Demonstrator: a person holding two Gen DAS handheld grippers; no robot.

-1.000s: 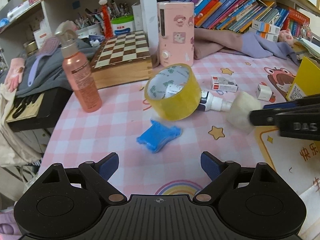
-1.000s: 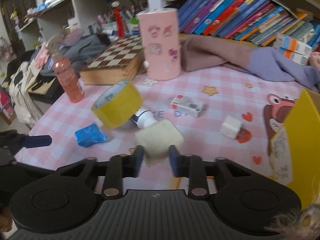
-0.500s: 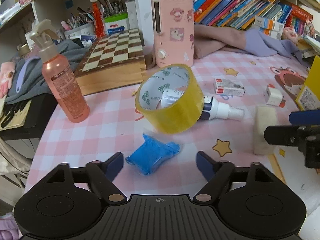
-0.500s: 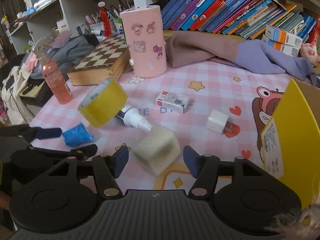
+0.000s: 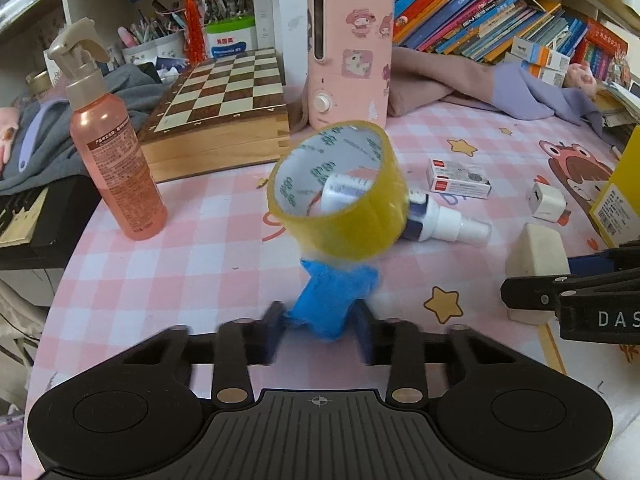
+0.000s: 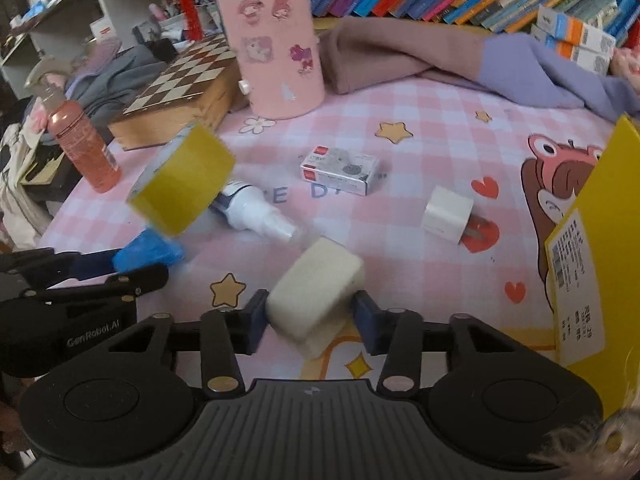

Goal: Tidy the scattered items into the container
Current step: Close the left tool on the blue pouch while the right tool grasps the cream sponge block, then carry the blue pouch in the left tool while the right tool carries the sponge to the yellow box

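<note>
My left gripper [image 5: 319,332] is shut on a crumpled blue packet [image 5: 332,298], which also shows in the right wrist view [image 6: 146,252]. A yellow tape roll [image 5: 340,190] leans on a white spray bottle [image 5: 448,222] just behind it. My right gripper [image 6: 311,326] has its jaws around a cream sponge block [image 6: 316,286], close to both sides; I cannot tell if they touch. The sponge [image 5: 536,258] lies on the pink checked cloth. The yellow container [image 6: 600,240] stands at the right.
A small red-and-white box [image 6: 340,168] and a white charger cube [image 6: 446,214] lie on the cloth. A pink spray bottle [image 5: 112,152], a chessboard box [image 5: 216,116], a pink canister [image 5: 348,52], folded clothes and shelves of books stand behind.
My left gripper moved forward and closed on the blue packet. My right gripper let the sponge go, then narrowed its jaws around it again as it lay on the cloth.
</note>
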